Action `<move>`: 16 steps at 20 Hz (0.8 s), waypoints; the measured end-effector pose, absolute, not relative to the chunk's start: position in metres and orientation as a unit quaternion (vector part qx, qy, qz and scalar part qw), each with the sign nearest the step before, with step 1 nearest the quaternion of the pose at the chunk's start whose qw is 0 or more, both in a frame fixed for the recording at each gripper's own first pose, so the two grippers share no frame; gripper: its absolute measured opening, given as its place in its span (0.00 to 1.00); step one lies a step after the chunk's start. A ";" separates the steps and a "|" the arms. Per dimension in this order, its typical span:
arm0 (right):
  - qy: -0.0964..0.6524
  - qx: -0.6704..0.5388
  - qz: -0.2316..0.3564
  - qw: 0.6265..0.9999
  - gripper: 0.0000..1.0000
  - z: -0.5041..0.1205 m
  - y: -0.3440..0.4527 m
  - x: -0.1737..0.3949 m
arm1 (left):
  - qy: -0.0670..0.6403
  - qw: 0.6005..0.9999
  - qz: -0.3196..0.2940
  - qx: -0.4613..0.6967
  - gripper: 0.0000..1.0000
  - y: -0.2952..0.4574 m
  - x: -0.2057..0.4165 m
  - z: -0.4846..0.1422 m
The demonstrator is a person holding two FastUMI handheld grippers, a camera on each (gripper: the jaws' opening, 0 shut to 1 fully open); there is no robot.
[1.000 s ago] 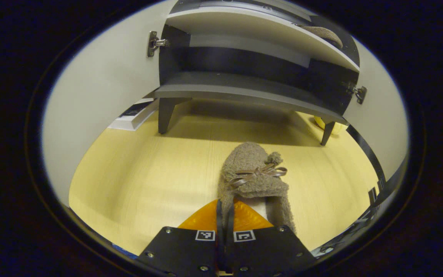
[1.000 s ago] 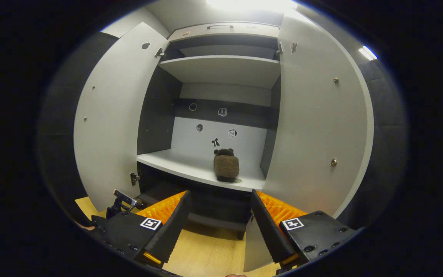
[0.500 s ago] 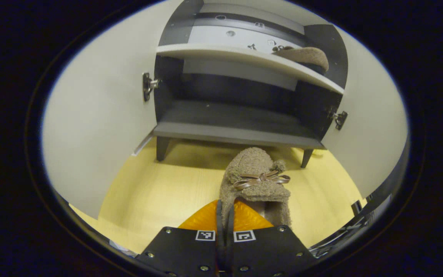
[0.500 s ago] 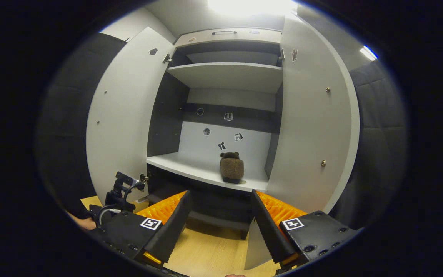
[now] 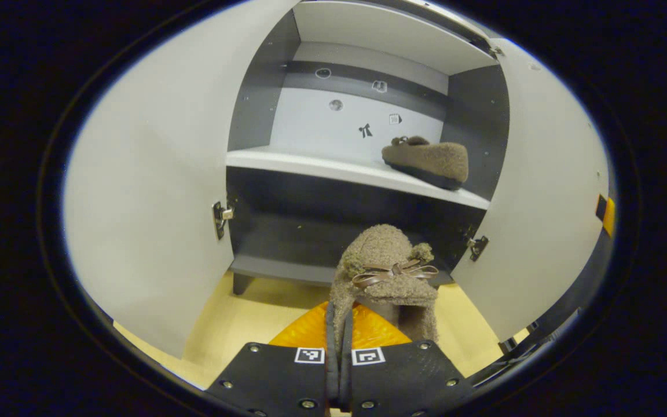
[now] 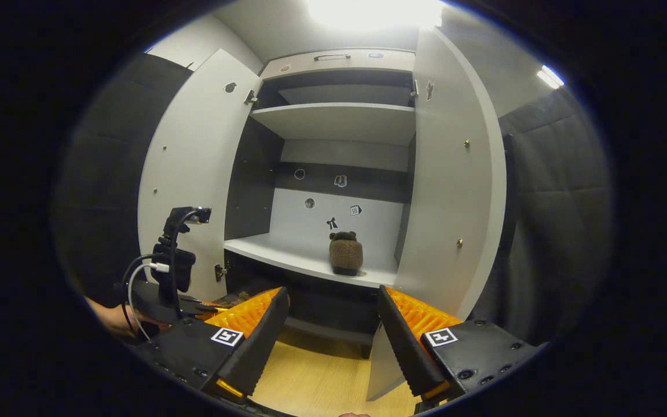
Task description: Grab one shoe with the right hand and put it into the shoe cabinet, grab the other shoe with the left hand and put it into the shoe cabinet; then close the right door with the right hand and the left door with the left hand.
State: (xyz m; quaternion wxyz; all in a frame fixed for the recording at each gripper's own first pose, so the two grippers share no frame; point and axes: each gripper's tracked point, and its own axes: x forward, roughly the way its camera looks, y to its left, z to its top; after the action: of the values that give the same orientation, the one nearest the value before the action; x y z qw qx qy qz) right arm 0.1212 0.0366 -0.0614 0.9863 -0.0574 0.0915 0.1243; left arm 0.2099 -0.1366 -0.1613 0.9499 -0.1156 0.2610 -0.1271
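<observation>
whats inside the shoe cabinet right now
One fuzzy brown slipper sits on the white middle shelf, toward its right end, with small stickers on the back wall behind it. The dark bottom shelf is partly hidden by the second slipper held in the left gripper.

Your fuzzy brown slipper with a ribbon bow sits low at centre of the left gripper view, toe pointing away. Its twin rests on the white-and-grey shoe cabinet's middle shelf, right of centre; both doors stand open.
</observation>
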 end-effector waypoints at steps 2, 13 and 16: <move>0.090 -0.054 0.121 0.987 0.98 -0.059 0.033 0.119 | 0.244 0.954 -0.127 -0.116 0.02 -0.137 0.218 -0.142; 0.088 -0.036 0.093 0.991 0.98 -0.057 0.015 0.117 | 0.167 0.966 -0.133 -0.145 0.02 -0.142 0.281 -0.056; 0.091 -0.038 0.090 0.991 0.98 -0.059 0.016 0.119 | 0.151 0.968 -0.125 -0.156 0.02 -0.136 0.303 -0.041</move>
State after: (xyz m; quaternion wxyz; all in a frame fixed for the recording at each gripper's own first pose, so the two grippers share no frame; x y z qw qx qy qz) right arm 0.1189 0.0165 -0.0594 0.9911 -0.0380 0.0908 0.0901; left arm 0.3026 -0.1360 -0.0408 0.9681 -0.1556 0.1513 -0.1254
